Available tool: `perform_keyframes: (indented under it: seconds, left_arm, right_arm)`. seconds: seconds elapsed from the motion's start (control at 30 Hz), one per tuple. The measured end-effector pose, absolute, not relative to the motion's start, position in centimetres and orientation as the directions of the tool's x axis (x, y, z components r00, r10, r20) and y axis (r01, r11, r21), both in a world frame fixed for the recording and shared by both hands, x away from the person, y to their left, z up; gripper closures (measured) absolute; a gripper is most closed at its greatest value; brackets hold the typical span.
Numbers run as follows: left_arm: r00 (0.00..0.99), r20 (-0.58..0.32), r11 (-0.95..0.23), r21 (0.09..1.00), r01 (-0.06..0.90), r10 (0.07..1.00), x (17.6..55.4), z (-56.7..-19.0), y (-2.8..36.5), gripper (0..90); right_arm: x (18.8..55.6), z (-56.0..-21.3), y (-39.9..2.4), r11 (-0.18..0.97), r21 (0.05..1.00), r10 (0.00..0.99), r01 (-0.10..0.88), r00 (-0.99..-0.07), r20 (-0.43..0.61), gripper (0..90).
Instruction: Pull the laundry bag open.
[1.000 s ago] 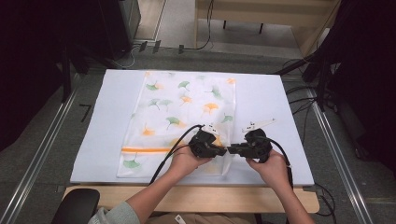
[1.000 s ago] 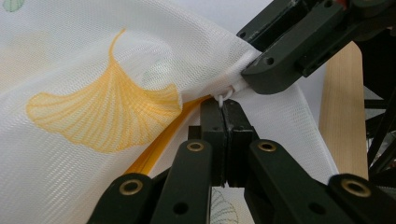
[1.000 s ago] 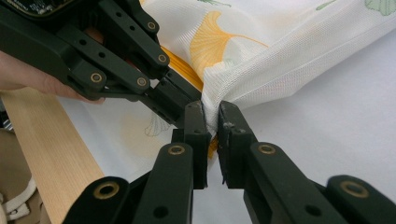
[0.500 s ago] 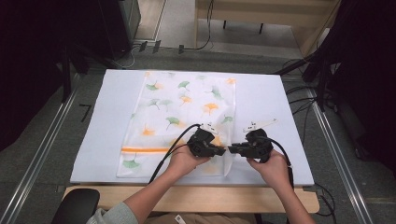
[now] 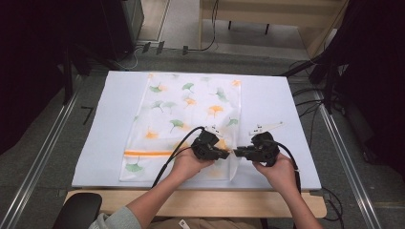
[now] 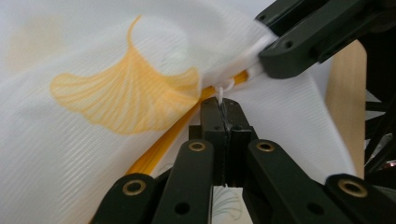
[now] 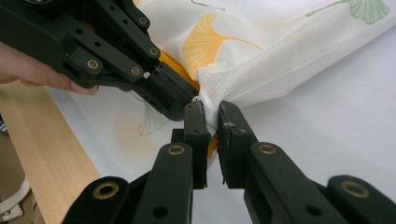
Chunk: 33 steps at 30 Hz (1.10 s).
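A white mesh bag (image 5: 191, 109) printed with green and orange ginkgo leaves lies flat on the white mat. An orange zipper (image 5: 148, 153) runs across its near end. Both grippers meet tip to tip at the zipper's right end. My left gripper (image 5: 227, 153) is shut on the small white zipper pull (image 6: 223, 89), with its jaws pressed together (image 6: 224, 112). Facing it, my right gripper (image 5: 237, 152) is shut on a bunched fold of the bag's mesh (image 7: 219, 88) at the corner, the cloth pinched between its jaws (image 7: 211, 116) and lifted slightly off the mat.
The white mat (image 5: 286, 109) covers the table, whose wooden front edge (image 5: 215, 200) shows below it. Black cables (image 5: 172, 152) trail from both grippers toward the person. Metal rails (image 5: 43, 157) flank the table, and a dark chair part (image 5: 76, 210) sits at the lower left.
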<state>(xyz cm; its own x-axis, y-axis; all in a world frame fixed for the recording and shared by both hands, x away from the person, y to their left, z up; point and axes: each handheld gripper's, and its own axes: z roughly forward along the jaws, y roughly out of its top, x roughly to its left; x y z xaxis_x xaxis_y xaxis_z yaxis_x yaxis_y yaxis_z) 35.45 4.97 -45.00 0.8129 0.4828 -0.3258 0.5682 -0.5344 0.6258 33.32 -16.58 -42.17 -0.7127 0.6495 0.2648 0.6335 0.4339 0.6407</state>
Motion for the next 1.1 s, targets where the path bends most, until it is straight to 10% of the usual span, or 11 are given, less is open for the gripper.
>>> perform_keyframes:
  seconds: [1.1]
  left_arm:
    - [0.799, -0.329, -0.546, 0.596, 0.590, 0.504, 35.81, -44.96, 6.21, 90.0]
  right_arm:
    - [33.24, -42.12, -16.75, 0.432, 0.641, 0.655, 0.634, -0.710, 0.260, 84.8]
